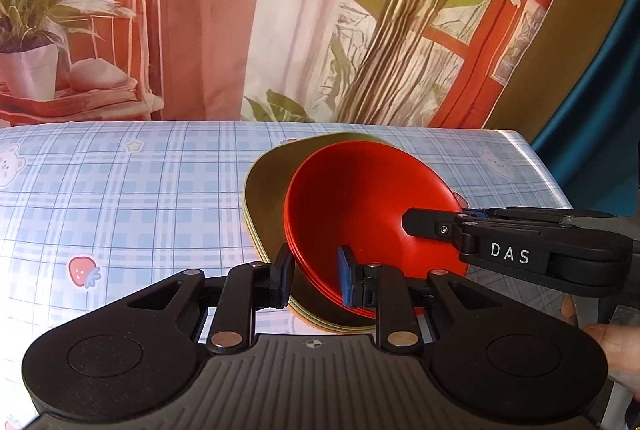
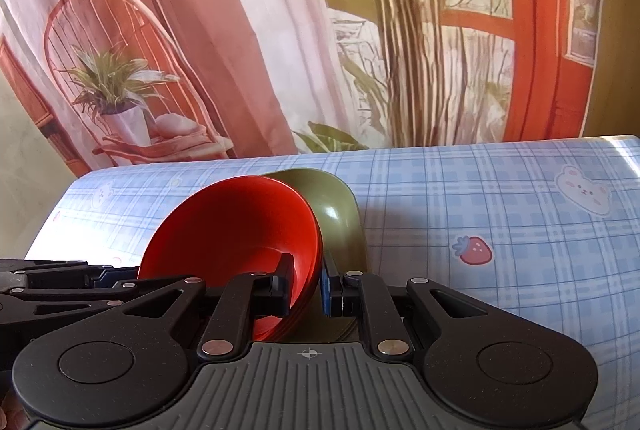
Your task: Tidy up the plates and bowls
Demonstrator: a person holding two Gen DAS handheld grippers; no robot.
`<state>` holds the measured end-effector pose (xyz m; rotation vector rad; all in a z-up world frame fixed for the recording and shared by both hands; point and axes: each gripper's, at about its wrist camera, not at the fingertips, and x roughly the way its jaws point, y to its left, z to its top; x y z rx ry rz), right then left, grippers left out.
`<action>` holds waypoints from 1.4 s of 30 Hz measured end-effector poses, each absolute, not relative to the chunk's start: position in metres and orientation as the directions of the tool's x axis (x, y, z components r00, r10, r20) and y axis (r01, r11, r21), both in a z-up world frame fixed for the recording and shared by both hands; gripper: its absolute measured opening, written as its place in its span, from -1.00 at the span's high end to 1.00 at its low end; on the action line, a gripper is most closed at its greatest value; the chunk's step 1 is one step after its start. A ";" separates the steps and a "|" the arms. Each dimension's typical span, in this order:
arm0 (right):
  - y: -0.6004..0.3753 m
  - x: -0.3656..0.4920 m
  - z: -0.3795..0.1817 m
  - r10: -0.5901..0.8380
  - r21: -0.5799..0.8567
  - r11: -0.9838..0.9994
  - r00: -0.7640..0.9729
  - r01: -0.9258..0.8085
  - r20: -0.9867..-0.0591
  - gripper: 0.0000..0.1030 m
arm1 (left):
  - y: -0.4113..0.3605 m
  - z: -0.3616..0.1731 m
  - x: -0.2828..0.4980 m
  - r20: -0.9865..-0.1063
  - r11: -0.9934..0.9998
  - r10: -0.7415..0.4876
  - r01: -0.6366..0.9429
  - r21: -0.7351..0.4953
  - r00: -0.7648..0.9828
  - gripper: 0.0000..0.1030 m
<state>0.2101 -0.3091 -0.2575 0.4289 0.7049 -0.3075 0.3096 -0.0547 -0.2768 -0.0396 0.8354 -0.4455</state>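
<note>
A stack of red bowls (image 1: 360, 197) hangs tilted over a stack of olive-green plates (image 1: 268, 189) that lies on the table; I cannot tell whether bowls and plates touch. My left gripper (image 1: 316, 280) is shut on the bowls' near rim, one blue pad inside and one outside. My right gripper (image 1: 440, 220) comes in from the right and clamps the opposite rim. In the right wrist view the right gripper (image 2: 308, 284) pinches the red bowls (image 2: 232, 226) at their right rim, with the green plates (image 2: 340, 218) behind. The left gripper (image 2: 116, 276) grips the bowls' left edge.
The table carries a blue plaid cloth (image 1: 140, 197) with bear and strawberry prints. Its right edge (image 1: 556, 185) lies close to the plates. A printed curtain backdrop (image 1: 208, 29) hangs right behind the far edge. A hand (image 1: 612, 342) holds the right gripper.
</note>
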 end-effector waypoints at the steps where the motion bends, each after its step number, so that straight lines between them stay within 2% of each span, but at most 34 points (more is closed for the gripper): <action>1: -0.309 0.210 -0.258 -0.130 0.270 0.871 0.722 0.411 -0.679 0.75 | -0.055 -0.277 0.309 -0.705 0.907 -0.397 0.369 -0.203 0.588 0.52; 4: -0.307 0.209 -0.256 -0.148 0.250 0.875 0.720 0.414 -0.678 0.68 | -0.057 -0.275 0.308 -0.705 0.911 -0.386 0.368 -0.188 0.595 0.48; 5: -0.306 0.208 -0.254 -0.154 0.247 0.876 0.725 0.414 -0.671 0.61 | -0.057 -0.274 0.307 -0.704 0.912 -0.383 0.365 -0.186 0.599 0.38; 8: -0.302 0.204 -0.247 -0.169 0.234 0.880 0.733 0.413 -0.659 0.58 | -0.053 -0.266 0.301 -0.691 0.916 -0.375 0.359 -0.177 0.617 0.06; 9: -0.301 0.202 -0.244 -0.175 0.225 0.883 0.735 0.411 -0.655 0.56 | -0.052 -0.261 0.298 -0.685 0.918 -0.371 0.360 -0.168 0.627 0.02; 12: -0.298 0.196 -0.234 -0.198 0.208 0.885 0.740 0.417 -0.643 0.40 | -0.050 -0.248 0.288 -0.665 0.922 -0.359 0.359 -0.144 0.655 -0.18; 15: -0.295 0.184 -0.222 -0.216 0.207 0.880 0.748 0.428 -0.627 0.19 | -0.048 -0.234 0.274 -0.643 0.924 -0.350 0.364 -0.118 0.681 -0.47; 17: -0.290 0.175 -0.214 -0.227 0.200 0.881 0.755 0.428 -0.615 -0.04 | -0.048 -0.223 0.263 -0.625 0.922 -0.350 0.376 -0.096 0.698 -0.77; 19: -0.286 0.166 -0.205 -0.238 0.192 0.883 0.762 0.428 -0.603 -0.17 | -0.045 -0.214 0.251 -0.604 0.924 -0.342 0.374 -0.078 0.720 -0.88; 24: -0.272 0.139 -0.182 -0.252 0.212 0.876 0.786 0.433 -0.564 -0.60 | -0.034 -0.188 0.218 -0.567 0.941 -0.311 0.329 -0.074 0.762 -1.00; 26: -0.264 0.128 -0.173 -0.257 0.213 0.878 0.798 0.428 -0.545 -0.87 | -0.032 -0.179 0.203 -0.551 0.941 -0.310 0.335 -0.058 0.775 -1.00; 28: -0.254 0.119 -0.163 -0.262 0.203 0.885 0.808 0.420 -0.528 -0.99 | -0.032 -0.170 0.186 -0.534 0.945 -0.288 0.327 -0.023 0.795 -1.00; 42: -0.192 0.045 -0.116 -0.308 0.158 0.900 0.849 0.407 -0.430 -0.99 | -0.006 -0.123 0.090 -0.381 0.959 -0.266 0.284 -0.009 0.885 -1.00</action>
